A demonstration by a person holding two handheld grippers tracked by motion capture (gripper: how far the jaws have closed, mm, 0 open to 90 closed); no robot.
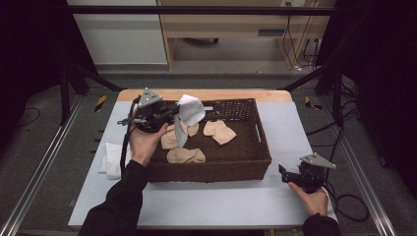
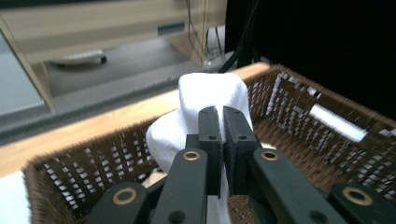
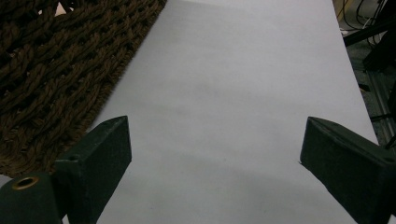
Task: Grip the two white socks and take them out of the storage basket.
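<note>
Left gripper view: left claw [image 2: 223,122] clenched on white sock [image 2: 211,93] above basket [image 2: 299,98]; right claw [image 3: 212,154] gapes wide, holding nothing.

Grey table [image 1: 221,196] with brown wicker basket [image 1: 211,169], white cloth [image 1: 110,160].

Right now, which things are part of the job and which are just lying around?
Part of the job:
white sock, pinched in the left gripper
wicker basket
tan socks inside it
white cloth pile beside the basket

Just lying around:
right gripper, jaws open over the bare table
wooden shelf
</note>
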